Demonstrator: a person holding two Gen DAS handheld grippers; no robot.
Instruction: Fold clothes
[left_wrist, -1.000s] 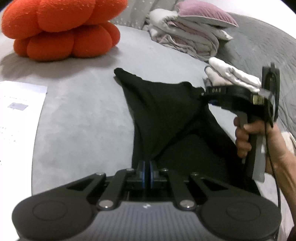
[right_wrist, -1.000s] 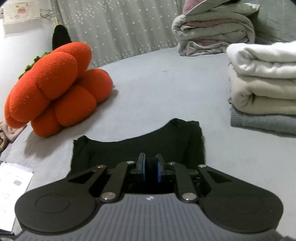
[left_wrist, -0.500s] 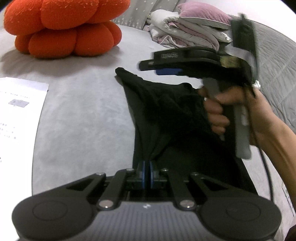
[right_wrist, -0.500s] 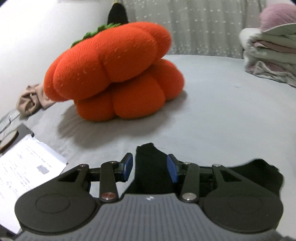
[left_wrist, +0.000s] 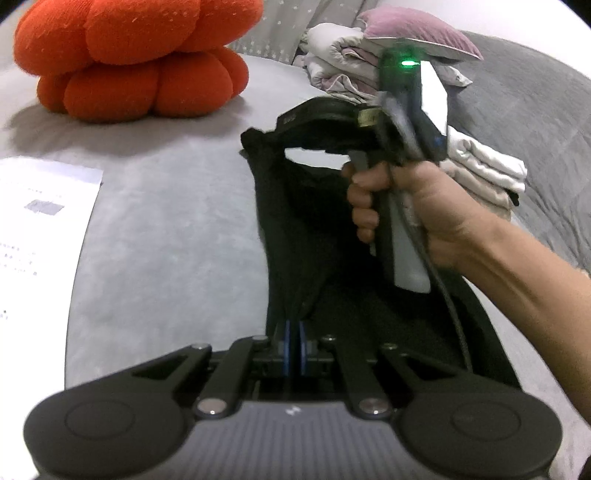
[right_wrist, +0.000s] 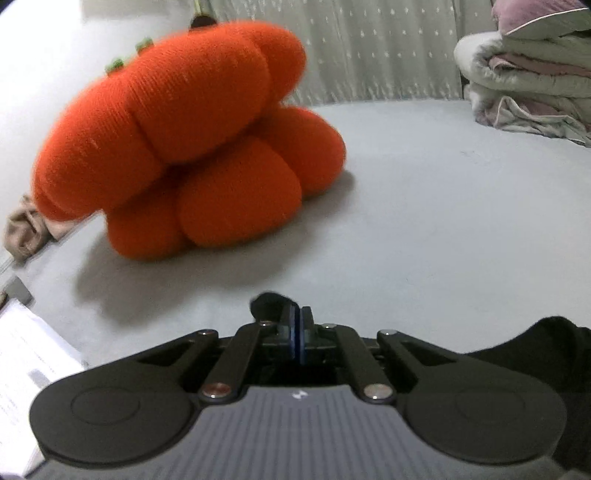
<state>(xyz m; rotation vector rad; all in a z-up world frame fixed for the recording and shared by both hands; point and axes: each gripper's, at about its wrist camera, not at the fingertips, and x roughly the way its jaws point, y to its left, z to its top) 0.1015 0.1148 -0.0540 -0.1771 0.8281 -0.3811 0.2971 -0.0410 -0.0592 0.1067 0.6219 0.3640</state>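
A black garment (left_wrist: 295, 229) lies lengthwise on the grey bed. My left gripper (left_wrist: 294, 343) is shut on its near edge, with the cloth pinched between the blue pads. My right gripper (right_wrist: 296, 334) is shut on the garment's far corner; a black tuft (right_wrist: 267, 302) sticks out past its pads. In the left wrist view the right gripper (left_wrist: 266, 140) is held by a hand above the garment's far end. More black cloth (right_wrist: 546, 354) shows at the lower right of the right wrist view.
A big orange pumpkin cushion (left_wrist: 133, 55) sits at the far left, also in the right wrist view (right_wrist: 184, 147). White papers (left_wrist: 33, 229) lie left. Folded light clothes (left_wrist: 480, 166) are stacked right, folded bedding (left_wrist: 351, 59) behind.
My right gripper, open half a second ago, has shut on the garment's far corner and holds it up. The left gripper has stayed shut on the near edge.
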